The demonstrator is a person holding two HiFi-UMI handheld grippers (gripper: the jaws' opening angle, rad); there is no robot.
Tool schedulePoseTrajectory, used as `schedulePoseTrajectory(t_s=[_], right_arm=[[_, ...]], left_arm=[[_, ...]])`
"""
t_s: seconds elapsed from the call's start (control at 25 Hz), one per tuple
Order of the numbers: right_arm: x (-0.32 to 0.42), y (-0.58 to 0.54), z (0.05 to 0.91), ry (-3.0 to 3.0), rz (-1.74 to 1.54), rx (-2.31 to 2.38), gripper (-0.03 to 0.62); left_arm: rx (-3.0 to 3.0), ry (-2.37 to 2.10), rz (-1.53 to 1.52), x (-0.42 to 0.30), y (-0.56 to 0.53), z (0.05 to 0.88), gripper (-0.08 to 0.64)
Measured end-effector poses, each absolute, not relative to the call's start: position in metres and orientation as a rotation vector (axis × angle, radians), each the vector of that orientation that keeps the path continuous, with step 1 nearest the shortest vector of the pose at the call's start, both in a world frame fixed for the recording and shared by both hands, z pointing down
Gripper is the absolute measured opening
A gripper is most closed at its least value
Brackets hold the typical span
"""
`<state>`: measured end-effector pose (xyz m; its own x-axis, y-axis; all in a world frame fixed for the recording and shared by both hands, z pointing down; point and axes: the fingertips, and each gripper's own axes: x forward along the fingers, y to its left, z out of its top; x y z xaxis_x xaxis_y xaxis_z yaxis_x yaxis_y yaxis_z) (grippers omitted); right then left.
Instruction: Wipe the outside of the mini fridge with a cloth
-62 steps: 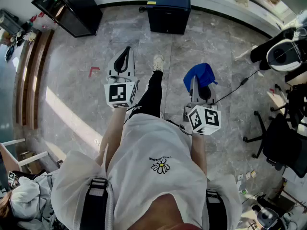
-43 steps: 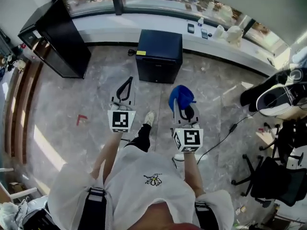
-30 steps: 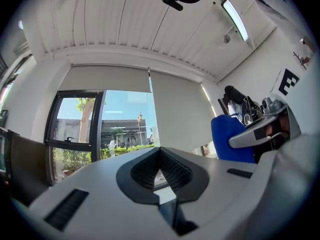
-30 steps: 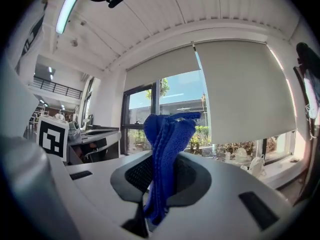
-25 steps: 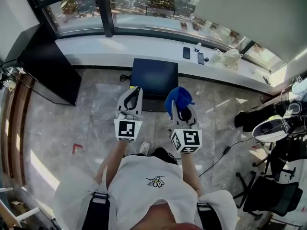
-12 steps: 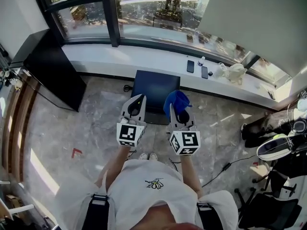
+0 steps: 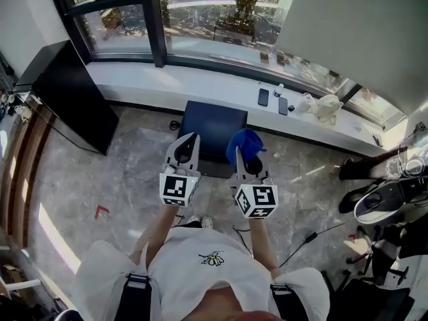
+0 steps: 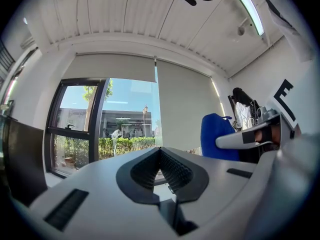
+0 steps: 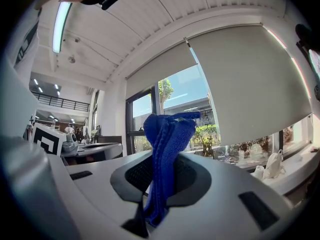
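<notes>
Approach step: right hand-held gripper point(image 7: 248, 167) clenched on the blue cloth point(image 9: 167, 154), left hand-held gripper point(image 7: 192, 140) closed on nothing, mini fridge point(image 7: 212, 127) on the floor point(image 7: 127, 179) at 12 o'clock, seemingly untouched; next move likely lowers the cloth onto its top.

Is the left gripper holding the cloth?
No, the blue cloth is clamped in the right gripper; the left gripper is shut on nothing.

On the floor point(image 7: 120, 172), backed against the window ledge point(image 7: 167, 84): mini fridge point(image 7: 212, 127). Just before it, side by side, left gripper point(image 7: 192, 138) and right gripper point(image 7: 244, 158), cloth point(image 7: 245, 142) pinched in the latter, over the fridge's right front corner. Far left, tall cabinet point(image 7: 67, 92); on the ledge to the right, two phones point(image 7: 263, 97).
</notes>
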<state>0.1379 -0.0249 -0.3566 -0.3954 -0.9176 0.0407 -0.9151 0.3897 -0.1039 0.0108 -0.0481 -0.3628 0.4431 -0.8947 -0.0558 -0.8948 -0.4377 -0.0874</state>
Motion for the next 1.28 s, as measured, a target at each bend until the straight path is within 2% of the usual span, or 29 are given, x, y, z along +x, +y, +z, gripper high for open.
schedulePoseTrajectory(t_s=[0.84,1.0,1.28], right_arm=[[0.1,-0.091,-0.321,2.607,-0.253,-1.73,0.075],[0.095,-0.114,-0.269,2.596,-0.195,-1.728,0.075],[0.084,-0.15,-0.1,2.69,-0.154,-1.593,0.075]], left_arm=[[-2.568,1.612,-0.065,-0.039,-0.105,-0.335,0.005],[-2.539,1.601,-0.066,-0.051,-0.13,-0.278,0.005],[-2.602,1.636,-0.071,-0.062,-0.171,-0.09,0.005]])
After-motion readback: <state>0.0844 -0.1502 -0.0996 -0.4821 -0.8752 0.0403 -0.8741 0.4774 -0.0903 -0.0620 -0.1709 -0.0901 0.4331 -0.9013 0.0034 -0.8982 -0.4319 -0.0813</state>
